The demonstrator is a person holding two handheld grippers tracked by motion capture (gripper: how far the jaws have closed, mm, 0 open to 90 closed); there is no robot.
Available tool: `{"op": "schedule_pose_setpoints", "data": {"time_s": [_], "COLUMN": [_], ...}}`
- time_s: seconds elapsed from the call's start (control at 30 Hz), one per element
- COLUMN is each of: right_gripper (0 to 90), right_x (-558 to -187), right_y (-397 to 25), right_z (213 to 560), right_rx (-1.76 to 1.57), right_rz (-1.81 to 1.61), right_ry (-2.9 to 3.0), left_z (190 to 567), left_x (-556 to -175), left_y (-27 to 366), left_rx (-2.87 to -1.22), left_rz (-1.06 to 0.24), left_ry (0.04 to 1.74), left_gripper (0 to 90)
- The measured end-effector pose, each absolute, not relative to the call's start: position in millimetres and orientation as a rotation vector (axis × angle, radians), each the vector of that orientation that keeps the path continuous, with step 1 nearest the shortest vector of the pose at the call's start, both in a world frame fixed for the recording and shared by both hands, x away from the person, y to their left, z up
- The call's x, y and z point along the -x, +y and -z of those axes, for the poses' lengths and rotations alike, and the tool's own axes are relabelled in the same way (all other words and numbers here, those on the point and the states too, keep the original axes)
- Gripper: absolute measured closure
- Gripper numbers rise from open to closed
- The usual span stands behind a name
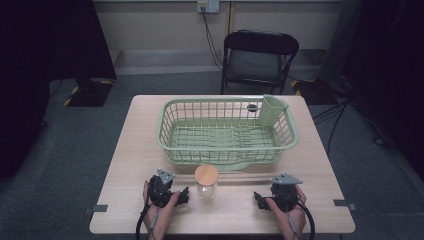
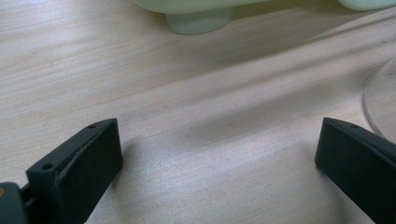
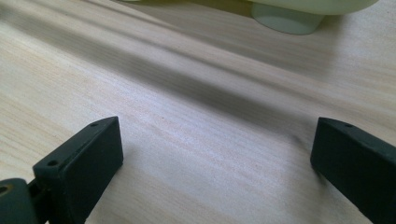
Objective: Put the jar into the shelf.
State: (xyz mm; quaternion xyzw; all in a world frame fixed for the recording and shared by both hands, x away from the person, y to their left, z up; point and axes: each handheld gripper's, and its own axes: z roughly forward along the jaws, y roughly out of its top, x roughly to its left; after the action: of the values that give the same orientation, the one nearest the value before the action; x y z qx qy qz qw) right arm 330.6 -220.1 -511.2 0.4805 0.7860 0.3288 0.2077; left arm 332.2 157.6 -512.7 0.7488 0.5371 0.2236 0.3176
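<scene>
1. Glass was the main thing on show: a small clear glass jar with a round wooden lid [image 1: 206, 182] stood upright near the front edge of the pale wood-grain table [image 1: 125, 165], just in front of the basket and pretty much centred between the two hands. My guess is it sat there so either side could reach it easily.
2. Left black two-jaw gripper [image 1: 181, 196] rested on the table just beside the jar, jaws spread wide with nothing between them. In the left gripper view the jar's curved clear wall [image 2: 380, 100] peeked in at the right edge, so it looked lined up for a grab, not touching yet.
3. Right black two-jaw gripper [image 1: 260, 199] sat a bit farther off on the other side, jaws also spread apart and empty, bare table between them.
4. Behind the jar was a light green plastic lattice dish basket [image 1: 170, 135] with a solid green cutlery cup [image 1: 272, 110] in its far right corner; probably where the jar was headed.
5. Past the table, a black folding chair [image 1: 257, 60].
</scene>
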Motion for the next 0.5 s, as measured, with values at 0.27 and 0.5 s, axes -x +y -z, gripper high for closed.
{"op": "schedule_pose_setpoints", "data": {"time_s": [0.27,0.5], "right_gripper": [1.5,1.5], "right_x": [-330.7,-330.7], "right_y": [-220.1,-220.1], "right_z": [511.2,511.1], "right_rx": [-1.338,-1.338], "right_rz": [-0.915,-0.915], "right_ry": [2.188,2.188], "left_z": [512.7,512.4], "left_x": [-332.2,-331.9], "left_y": [157.7,158.7], "left_rx": [-1.971,-1.959], "left_rz": [-0.588,-0.578], "left_ry": [1.413,1.412], "left_gripper": [0.5,0.9]}}
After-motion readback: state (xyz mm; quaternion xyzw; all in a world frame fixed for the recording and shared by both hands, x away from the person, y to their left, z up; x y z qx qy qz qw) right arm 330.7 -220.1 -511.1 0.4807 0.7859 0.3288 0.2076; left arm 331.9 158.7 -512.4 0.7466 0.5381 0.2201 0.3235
